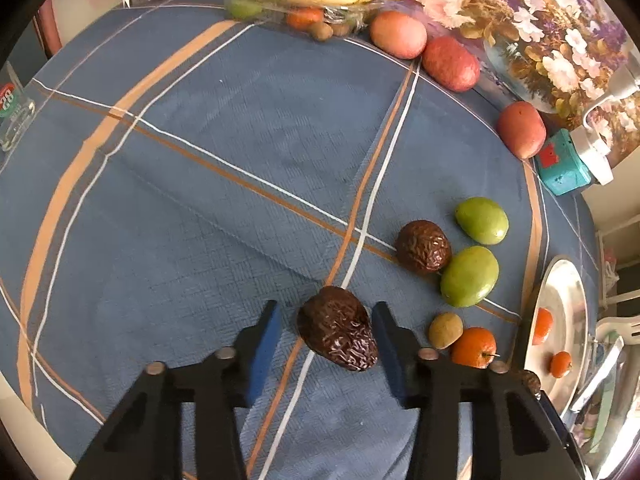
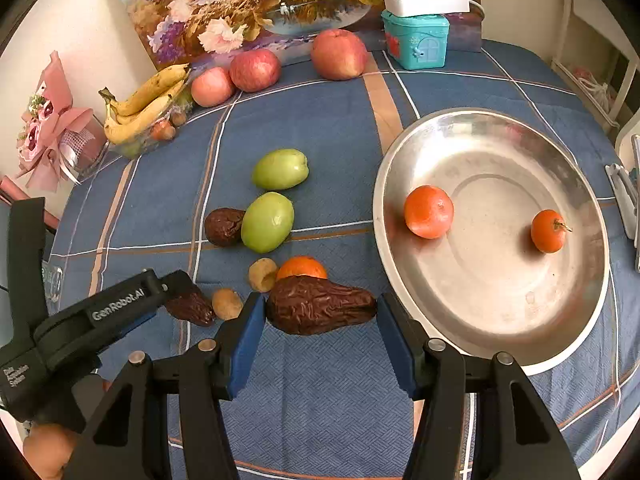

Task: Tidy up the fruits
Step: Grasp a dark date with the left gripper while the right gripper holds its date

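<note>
Right gripper pitched steeply down over the blue plaid tablecloth, clamped on a wrinkled dark-brown fruit. Fruit sits crosswise, both blue pads touching its ends, just left of the steel plate.

Left gripper also tilted steeply down, low at near left, straddling a second wrinkled brown fruit. The right pad looks to be touching it, with a gap on the left side, so no grip yet. In the right wrist view that gripper's black body reaches in from the left, a bit of the person's hand visible under it.

Plate holds two tangerines. Loose on the cloth: two green fruits, a third wrinkled brown one, another tangerine, two small tan fruits.

Far edge: three apples, bananas on a clear tray.
</note>
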### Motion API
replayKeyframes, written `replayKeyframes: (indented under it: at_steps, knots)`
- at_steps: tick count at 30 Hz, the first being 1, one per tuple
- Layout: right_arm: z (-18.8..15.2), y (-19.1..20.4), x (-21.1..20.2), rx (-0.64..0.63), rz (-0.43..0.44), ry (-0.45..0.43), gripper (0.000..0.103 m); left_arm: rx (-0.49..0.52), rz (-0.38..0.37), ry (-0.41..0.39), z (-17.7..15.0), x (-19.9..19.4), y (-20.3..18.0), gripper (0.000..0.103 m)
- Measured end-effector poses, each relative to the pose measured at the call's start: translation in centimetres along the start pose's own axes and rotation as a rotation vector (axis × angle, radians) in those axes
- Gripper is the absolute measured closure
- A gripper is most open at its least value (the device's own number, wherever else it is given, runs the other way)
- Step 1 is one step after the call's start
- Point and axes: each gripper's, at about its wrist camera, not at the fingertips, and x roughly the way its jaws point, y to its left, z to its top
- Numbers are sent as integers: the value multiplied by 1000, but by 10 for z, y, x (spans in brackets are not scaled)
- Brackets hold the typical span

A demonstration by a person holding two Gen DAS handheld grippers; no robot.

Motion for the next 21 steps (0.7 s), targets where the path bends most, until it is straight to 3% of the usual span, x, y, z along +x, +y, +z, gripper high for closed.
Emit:
replayKeyframes:
  at_steps: [5, 17, 19, 21]
  knots:
    - [0, 0, 0, 3, 6, -1, 44, -9, -14, -21, 0, -9, 1, 72]
    - [2, -1, -1, 8, 12, -3, 44, -58, -49, -16, -3, -9, 15, 71]
    - [2, -2, -1, 8, 14, -2, 44, -75, -60, -8, -1, -6, 16, 66]
    - [2, -2, -1, 10, 15, -3, 44, -75, -40, -7, -1, -4, 18, 52]
